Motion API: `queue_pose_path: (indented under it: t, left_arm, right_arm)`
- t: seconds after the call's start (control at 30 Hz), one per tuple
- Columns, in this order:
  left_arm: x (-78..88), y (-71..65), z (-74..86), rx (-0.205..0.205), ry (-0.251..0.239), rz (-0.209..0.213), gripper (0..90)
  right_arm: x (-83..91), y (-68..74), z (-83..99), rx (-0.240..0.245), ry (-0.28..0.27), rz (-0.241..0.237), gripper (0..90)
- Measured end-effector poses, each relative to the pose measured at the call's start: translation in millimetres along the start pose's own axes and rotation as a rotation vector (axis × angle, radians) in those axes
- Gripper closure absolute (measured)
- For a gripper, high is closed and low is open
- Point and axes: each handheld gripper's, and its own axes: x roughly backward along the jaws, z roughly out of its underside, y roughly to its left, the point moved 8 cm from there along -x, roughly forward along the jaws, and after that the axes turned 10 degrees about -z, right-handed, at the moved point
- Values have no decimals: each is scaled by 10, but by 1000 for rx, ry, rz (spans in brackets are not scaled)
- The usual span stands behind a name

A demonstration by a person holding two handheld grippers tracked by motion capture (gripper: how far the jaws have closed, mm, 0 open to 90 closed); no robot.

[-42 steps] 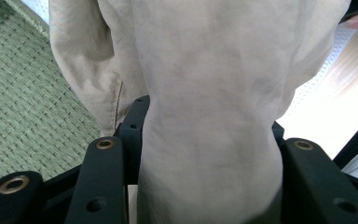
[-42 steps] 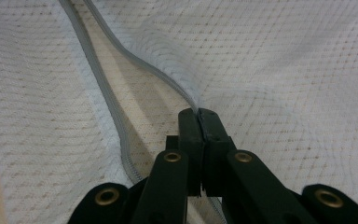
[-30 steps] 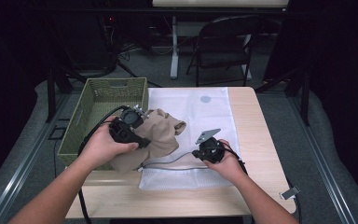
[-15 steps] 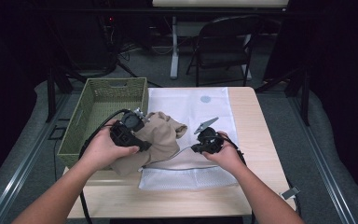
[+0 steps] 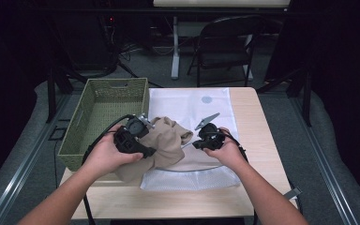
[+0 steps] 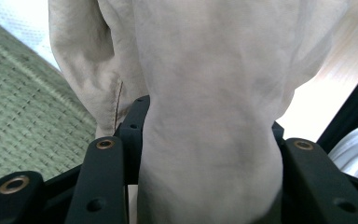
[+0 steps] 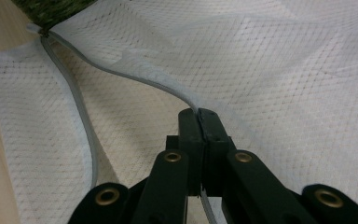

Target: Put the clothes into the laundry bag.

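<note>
The surface [image 5: 255, 140] is a light wood top, rectangular, with bare wood visible along its right side and front edge. A white mesh bag [image 5: 187, 105] lies flat across its middle, reaching from the far edge almost to the near edge. A green woven basket [image 5: 110, 112] stands on the left side, just beside the bag. A beige garment [image 5: 166, 140] rests bunched, partly on the bag, near the basket.

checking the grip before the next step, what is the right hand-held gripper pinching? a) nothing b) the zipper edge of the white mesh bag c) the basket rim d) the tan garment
b: the right hand-held gripper is shut on the grey zipper edge of the white mesh bag.
</note>
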Motion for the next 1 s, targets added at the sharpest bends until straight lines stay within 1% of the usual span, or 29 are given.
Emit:
queue_pose_path:
  t: [0.07,0.17,0.33,0.47,0.6,0.63,0.77,0.8,0.83,0.87,0.9,0.97,1.0]
  left_arm:
    - [-20,-38,4,-16,6,6,527]
    - [-51,-87,7,-21,10,15,527]
    - [-91,-164,12,-33,9,27,527]
    - [-121,-200,24,-43,12,29,528]
    - [-139,-225,43,-51,19,31,528]
    - [-143,-230,47,-51,21,33,528]
    - [-161,-254,62,-50,16,37,529]
    - [-164,-260,67,-53,17,38,529]
    - [-168,-274,72,-48,15,40,528]
    - [-167,-278,77,-55,19,41,529]
    - [-170,-281,79,-58,17,39,529]
    - [-171,-299,86,-61,19,42,529]
    - [-173,-307,86,-60,16,43,529]
  right_arm:
    - [19,0,-16,-2,-8,6,891]
    - [51,5,-46,-4,-18,10,891]
    - [86,5,-75,9,-17,24,891]
    - [103,-7,-91,10,-24,29,891]
    - [108,-16,-108,-1,-37,23,891]
    - [111,-22,-108,-2,-29,22,891]
    - [87,-28,-109,-9,-29,20,891]
    - [86,-31,-106,-3,-18,14,891]
    - [82,-33,-107,-6,-17,18,891]
    - [77,-39,-112,-3,-20,16,891]
    - [83,-38,-114,-7,-13,14,891]
    - [88,-46,-125,-5,-13,16,891]
    - [93,-47,-134,-6,-10,9,891]
